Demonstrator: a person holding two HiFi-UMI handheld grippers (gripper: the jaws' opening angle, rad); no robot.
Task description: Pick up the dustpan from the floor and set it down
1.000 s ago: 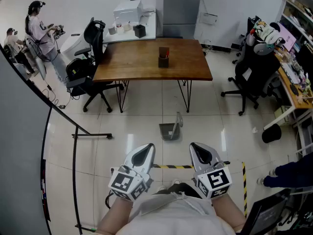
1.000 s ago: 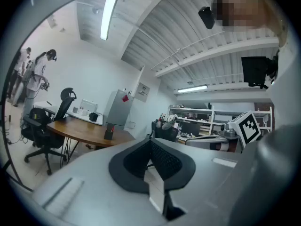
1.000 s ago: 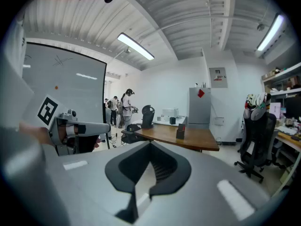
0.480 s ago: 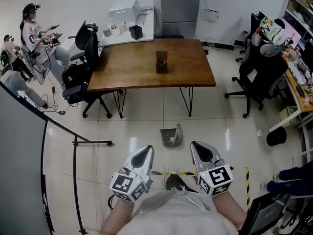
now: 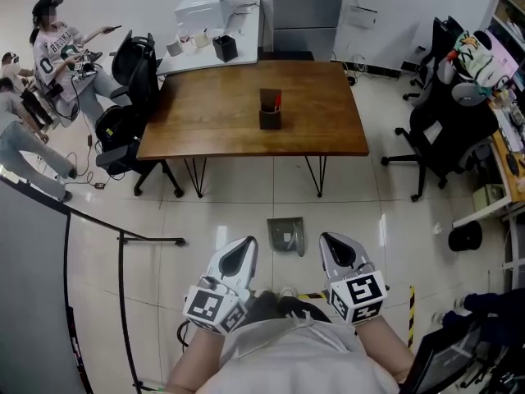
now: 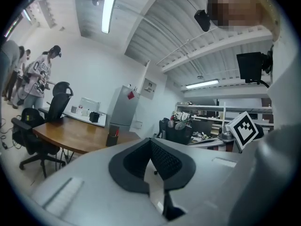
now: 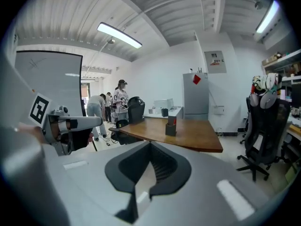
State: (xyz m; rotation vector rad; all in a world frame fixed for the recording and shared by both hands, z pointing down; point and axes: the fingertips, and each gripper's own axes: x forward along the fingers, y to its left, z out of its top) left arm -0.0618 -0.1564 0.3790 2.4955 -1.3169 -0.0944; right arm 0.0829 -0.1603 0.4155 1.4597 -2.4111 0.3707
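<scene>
A grey dustpan (image 5: pixel 285 235) lies on the pale tiled floor in the head view, just in front of the wooden table (image 5: pixel 221 113). My left gripper (image 5: pixel 243 251) hangs near its left side and my right gripper (image 5: pixel 336 249) near its right side, both above floor level and apart from it. Both grippers are shut with nothing between the jaws. In the left gripper view my left gripper (image 6: pixel 151 147) points level toward the table. The right gripper view has my right gripper (image 7: pixel 150 149) aimed at the table. The dustpan is hidden in both gripper views.
A dark pen holder (image 5: pixel 270 110) stands on the table. Black office chairs stand at the table's left end (image 5: pixel 131 72) and to the right (image 5: pixel 447 130). A black railing (image 5: pixel 123 245) runs along the left. Striped floor tape (image 5: pixel 410 318) lies near my feet. People (image 5: pixel 53 48) stand far left.
The person has walked forward with both grippers. The dustpan and table have come closer, and the dustpan now lies just ahead, between the two gripper tips.
</scene>
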